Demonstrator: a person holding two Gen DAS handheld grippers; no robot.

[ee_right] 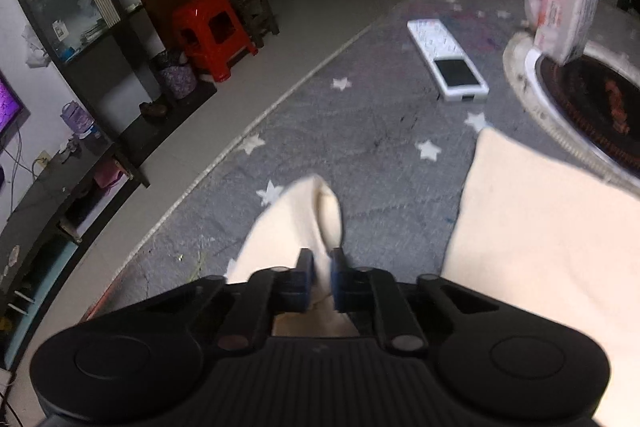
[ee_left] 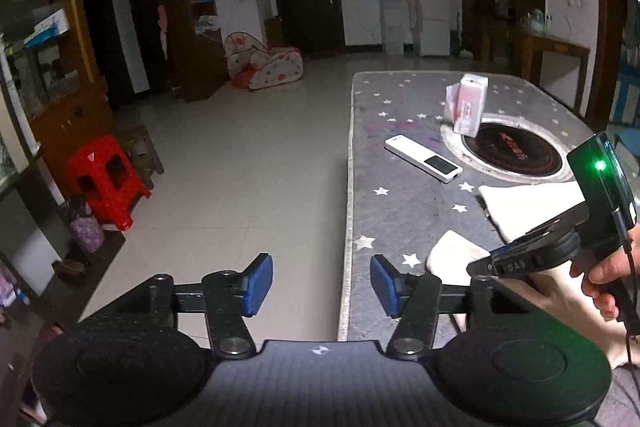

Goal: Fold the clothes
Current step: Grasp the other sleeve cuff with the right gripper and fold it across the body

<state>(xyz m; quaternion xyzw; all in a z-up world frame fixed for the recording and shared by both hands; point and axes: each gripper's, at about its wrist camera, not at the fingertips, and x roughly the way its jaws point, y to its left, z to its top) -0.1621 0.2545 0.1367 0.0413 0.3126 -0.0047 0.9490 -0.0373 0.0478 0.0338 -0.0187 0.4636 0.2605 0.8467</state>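
Observation:
A cream garment (ee_right: 552,235) lies on the grey star-patterned table cover (ee_right: 360,131). My right gripper (ee_right: 320,277) is shut on a cream sleeve or leg (ee_right: 296,219) of it, which sticks out forward between the pads. In the left wrist view the garment (ee_left: 528,203) lies at the right, with the right gripper's body (ee_left: 560,243) over it. My left gripper (ee_left: 321,283) is open and empty, held at the table's left edge, beside the garment's near end (ee_left: 452,255).
A white remote (ee_left: 423,158) and a pink packet (ee_left: 468,105) lie on the table by a round black hotplate (ee_left: 516,151). A red stool (ee_left: 105,179) stands on the tiled floor at left, by wooden cabinets (ee_left: 56,99).

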